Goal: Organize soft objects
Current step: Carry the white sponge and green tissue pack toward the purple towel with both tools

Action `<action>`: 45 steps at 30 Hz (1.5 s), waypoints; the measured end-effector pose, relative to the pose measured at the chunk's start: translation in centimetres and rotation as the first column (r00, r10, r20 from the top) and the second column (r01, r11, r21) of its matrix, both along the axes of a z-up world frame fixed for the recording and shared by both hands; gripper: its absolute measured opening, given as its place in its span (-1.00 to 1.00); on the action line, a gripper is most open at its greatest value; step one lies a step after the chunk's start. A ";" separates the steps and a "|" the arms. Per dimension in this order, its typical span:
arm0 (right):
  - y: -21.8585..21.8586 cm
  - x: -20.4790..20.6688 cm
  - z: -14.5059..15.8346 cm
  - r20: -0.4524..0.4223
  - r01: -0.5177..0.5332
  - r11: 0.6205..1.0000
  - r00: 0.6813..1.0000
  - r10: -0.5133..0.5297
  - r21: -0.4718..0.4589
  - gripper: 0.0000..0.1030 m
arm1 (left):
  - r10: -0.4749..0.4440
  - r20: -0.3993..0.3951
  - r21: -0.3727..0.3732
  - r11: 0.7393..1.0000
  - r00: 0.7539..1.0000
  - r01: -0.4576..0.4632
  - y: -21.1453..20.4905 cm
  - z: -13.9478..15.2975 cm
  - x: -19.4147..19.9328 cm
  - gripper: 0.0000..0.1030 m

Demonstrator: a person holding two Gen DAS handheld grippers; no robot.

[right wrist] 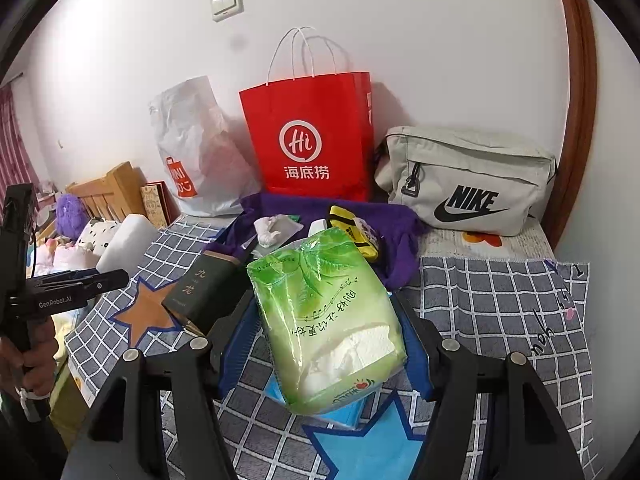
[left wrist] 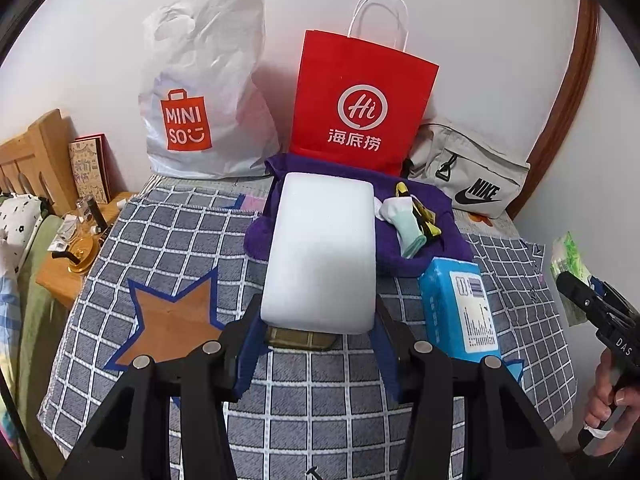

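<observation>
1. Left gripper (left wrist: pixel 318 322) is closed on the white foam block (left wrist: pixel 324 252): blue pads (left wrist: pixel 250 354) press both long sides near its lower end, jaws spread wide to the block's width. Block points forward, held clear above the checked blanket (left wrist: pixel 168 240).
2. Dark box (left wrist: pixel 300 340) sits directly under the block's near edge; contact with the block can't be confirmed. In the right wrist view the same box (right wrist: pixel 200 292) lies tilted on the blanket.
3. Right gripper (right wrist: pixel 326 338) is clamped on the green tissue pack (right wrist: pixel 326 320), pads on both sides, jaws wide. Pack is tilted, hanging over the blue wipes pack (right wrist: pixel 340 416), which lies flat on the blanket.
4. Left-view cross-check: right gripper (left wrist: pixel 576 292) is at the frame's right edge with the green pack (left wrist: pixel 568 260) in it, hand (left wrist: pixel 612 396) wrapped around the handle.
5. Right-view cross-check: left hand (right wrist: pixel 32 360) grips its handle at far left, block (right wrist: pixel 128 242) out in front, roughly level.
6. Purple cloth (left wrist: pixel 436 216) lies just behind both held items, with a white-and-mint sock (left wrist: pixel 404 220) and a yellow-black item (right wrist: pixel 352 228) on it.
7. Back row against the wall: Miniso bag (left wrist: pixel 200 112), red paper bag (left wrist: pixel 360 100), grey Nike bag (left wrist: pixel 472 172).
</observation>
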State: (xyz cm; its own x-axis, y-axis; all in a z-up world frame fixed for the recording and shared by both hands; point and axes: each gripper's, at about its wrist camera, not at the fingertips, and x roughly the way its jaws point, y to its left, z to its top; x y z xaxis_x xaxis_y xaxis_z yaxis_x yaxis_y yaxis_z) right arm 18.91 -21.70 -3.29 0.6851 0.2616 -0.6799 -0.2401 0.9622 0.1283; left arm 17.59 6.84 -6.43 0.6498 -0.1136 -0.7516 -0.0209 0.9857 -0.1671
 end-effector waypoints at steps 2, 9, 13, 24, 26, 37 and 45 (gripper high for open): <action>0.1 0.4 0.0 0.001 0.000 1.000 1.000 0.000 -0.001 0.25 | 0.012 -0.006 -0.005 1.000 1.000 -0.012 0.2 0.0 0.6 -0.06; 0.5 1.9 0.2 0.008 0.000 1.000 1.000 0.000 -0.009 0.25 | 0.010 -0.001 -0.014 1.000 1.000 -0.010 0.5 0.1 2.3 -0.06; 0.7 3.1 0.0 0.005 0.001 1.000 1.000 -0.001 -0.012 0.25 | 0.012 -0.004 -0.013 1.000 1.000 -0.012 0.8 0.1 3.3 -0.06; 1.1 6.7 -1.0 -0.006 -0.004 1.000 1.000 0.004 -0.021 0.25 | 0.014 -0.016 -0.011 1.000 1.000 -0.015 1.0 -0.6 7.0 -0.06; 1.1 7.4 -1.2 -0.010 -0.005 1.000 1.000 0.005 -0.024 0.25 | 0.011 -0.021 -0.008 1.000 1.000 -0.011 0.9 -0.8 7.6 -0.06; 1.5 11.0 -2.1 -0.022 -0.015 0.999 1.000 0.015 -0.035 0.25 | -0.003 -0.038 -0.008 1.000 0.999 0.003 0.2 -1.7 10.9 -0.06; 1.7 13.0 -2.9 -0.036 -0.019 0.999 0.999 0.017 -0.040 0.25 | -0.016 -0.043 0.004 1.000 0.999 0.017 -0.3 -2.1 12.9 -0.05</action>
